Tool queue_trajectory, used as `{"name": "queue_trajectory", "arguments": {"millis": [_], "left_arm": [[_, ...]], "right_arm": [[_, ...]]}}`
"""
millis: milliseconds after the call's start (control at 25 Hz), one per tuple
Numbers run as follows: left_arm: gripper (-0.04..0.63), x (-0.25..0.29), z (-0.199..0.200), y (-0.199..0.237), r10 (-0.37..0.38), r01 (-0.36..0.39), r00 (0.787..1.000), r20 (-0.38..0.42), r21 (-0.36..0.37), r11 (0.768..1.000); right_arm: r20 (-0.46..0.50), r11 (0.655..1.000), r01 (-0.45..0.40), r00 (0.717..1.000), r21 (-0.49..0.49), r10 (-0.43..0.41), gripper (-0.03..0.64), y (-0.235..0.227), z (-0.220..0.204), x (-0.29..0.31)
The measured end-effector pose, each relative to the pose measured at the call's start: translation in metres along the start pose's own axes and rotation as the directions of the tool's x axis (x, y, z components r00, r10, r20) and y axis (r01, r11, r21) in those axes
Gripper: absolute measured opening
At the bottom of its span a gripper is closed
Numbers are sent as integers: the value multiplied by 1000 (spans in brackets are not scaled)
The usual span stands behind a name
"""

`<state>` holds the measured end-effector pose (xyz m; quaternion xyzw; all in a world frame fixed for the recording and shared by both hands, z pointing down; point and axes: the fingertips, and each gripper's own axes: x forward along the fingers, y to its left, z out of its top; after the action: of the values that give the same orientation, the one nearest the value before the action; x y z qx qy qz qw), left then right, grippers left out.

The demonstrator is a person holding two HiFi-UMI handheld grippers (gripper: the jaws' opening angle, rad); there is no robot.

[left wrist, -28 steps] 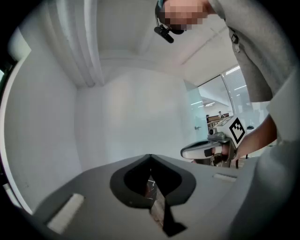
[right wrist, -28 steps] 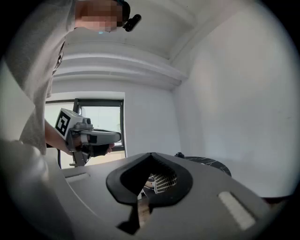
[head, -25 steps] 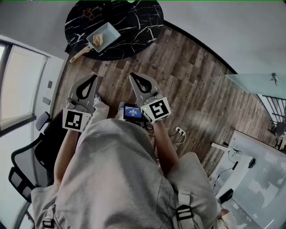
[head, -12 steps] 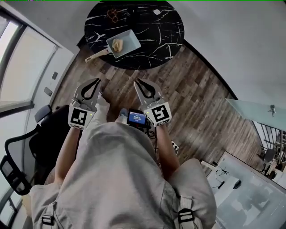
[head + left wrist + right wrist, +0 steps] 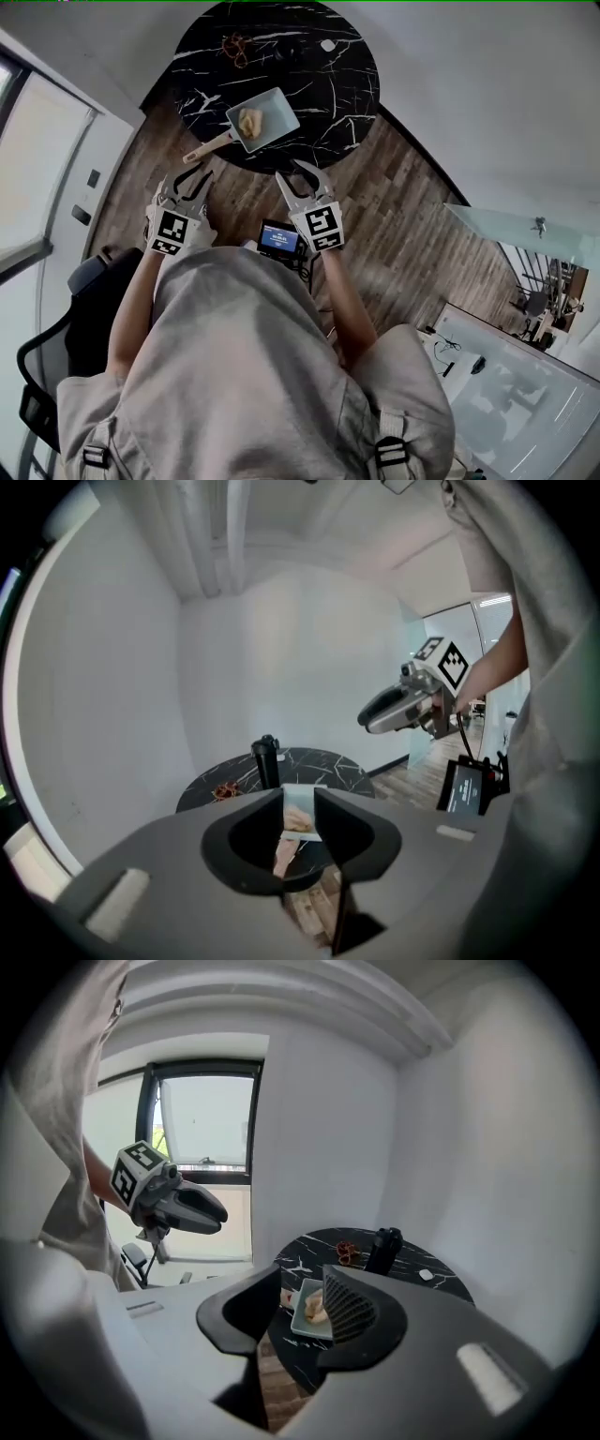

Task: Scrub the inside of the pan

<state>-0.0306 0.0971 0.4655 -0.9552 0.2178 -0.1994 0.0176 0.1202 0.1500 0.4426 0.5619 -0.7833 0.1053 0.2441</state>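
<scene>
The left gripper has its jaws a little apart and opening. Nothing is held between them, and the gap frames only the distant table. The right gripper shows a somewhat wider gap. Its jaws are also opening and are equally empty, with the ribbed pad of one finger bare. In the head view both grippers are held in the air side by side in front of the person's body, over the wood floor. The left one is on the left, and both point toward the far table. Neither touches anything.

Between the two forearms, at the person's waist, sits a small device with a lit screen.

The rectangular pan lies well apart from both grippers, near the near-left edge of a round black marble table. Its pale wooden handle reaches out over the table's edge toward the near left. A yellowish lump rests inside the pan, toward the handle end.

Farther back on the table a dark bottle stands upright. A small reddish-brown tangle lies to its left and a small white object to its right.

A black office chair stands at the person's near left, and a window shows behind the left gripper.
</scene>
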Motion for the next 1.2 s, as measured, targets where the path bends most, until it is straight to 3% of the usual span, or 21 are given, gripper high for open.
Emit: {"name": "queue_trajectory", "arguments": {"millis": [120, 240, 520, 680, 880, 1080, 1200], "left_arm": [[109, 14, -38, 17, -67, 69, 995, -80, 22, 997], [123, 36, -66, 30, -131, 136, 982, -139, 31, 990], [187, 78, -123, 29, -236, 247, 936, -263, 10, 969], [195, 93, -145, 29, -233, 244, 922, -310, -3, 970], [195, 96, -171, 30, -212, 201, 900, -381, -69, 977], [195, 105, -184, 34, -218, 197, 888, -406, -92, 976], [195, 114, -185, 30, -234, 217, 882, -409, -87, 972]], "right_arm": [[-58, 1000, -1, 998, -21, 0, 175, -2, 3, 36], [-144, 995, -61, 988, -78, 50, 187, -6, -3, 79], [-317, 967, -196, 939, -161, 137, 202, -28, -50, 172], [-413, 950, -275, 890, -152, 192, 245, -37, -93, 213], [-513, 920, -361, 824, -152, 239, 245, -32, -135, 243], [-575, 897, -423, 769, -130, 279, 278, -24, -151, 271], [-627, 895, -427, 735, -131, 259, 290, -24, -165, 281]]}}
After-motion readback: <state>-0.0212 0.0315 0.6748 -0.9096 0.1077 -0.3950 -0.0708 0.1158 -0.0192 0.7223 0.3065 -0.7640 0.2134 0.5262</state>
